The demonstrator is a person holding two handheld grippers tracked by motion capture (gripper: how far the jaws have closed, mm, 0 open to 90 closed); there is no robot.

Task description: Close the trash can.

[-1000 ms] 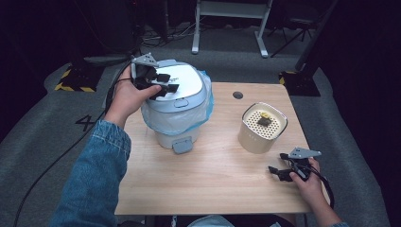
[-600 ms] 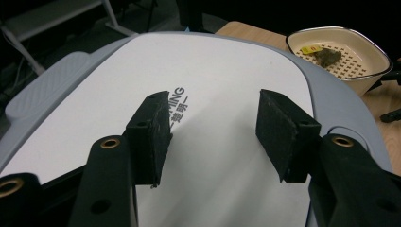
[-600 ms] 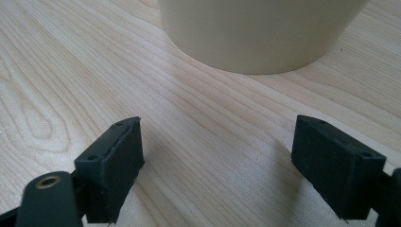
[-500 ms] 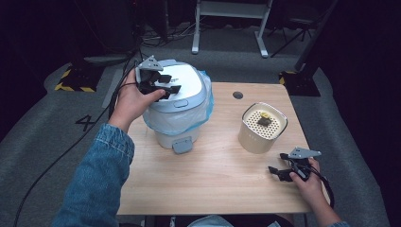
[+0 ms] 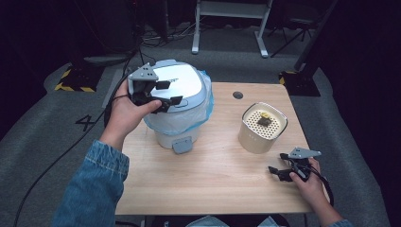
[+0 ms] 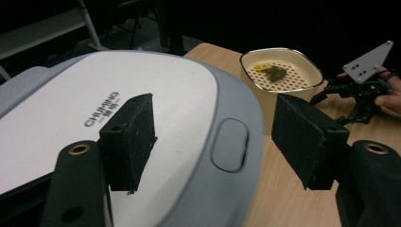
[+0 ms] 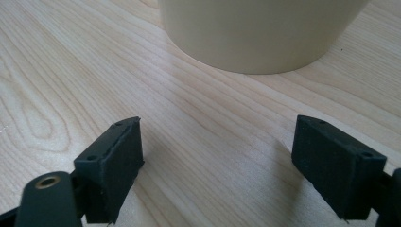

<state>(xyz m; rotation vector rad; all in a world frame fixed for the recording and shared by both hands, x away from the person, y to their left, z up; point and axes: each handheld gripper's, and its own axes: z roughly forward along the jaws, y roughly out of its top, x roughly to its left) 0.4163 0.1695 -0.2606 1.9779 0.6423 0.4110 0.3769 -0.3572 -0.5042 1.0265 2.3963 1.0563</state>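
Left hand-held gripper: held over the left edge of the bin's lid, jaws spread wide and just opened further, nothing between them; in the left gripper view one pad hangs over the white lid panel, the other past the lid's rim, over the worktop
Left hand: wrapped round the gripper's body, denim sleeve coming in from the lower left
Bin: small white and grey bin on the left half of the worktop, towards the back; lid shut, with a grey rim and a white panel with lettering
Lid button: oval grey button at the front of the lid, seen between the two pads, not touched
Bag: pale blue liner bulging out under the lid, around the bin's body
Pedal: grey tab at the bin's foot, facing the person
Cup: cream container with a perforated top, on the right half of the worktop, well apart from the bin; a small dark lump and a yellow bit lie on the top
Right hand-held gripper: low over the worktop's near right corner, jaws spread, nothing between them; in the right gripper view bare wood lies between the pads and the cup's base stands ahead
Right hand: grips the gripper from behind
Worktop: light wood, square
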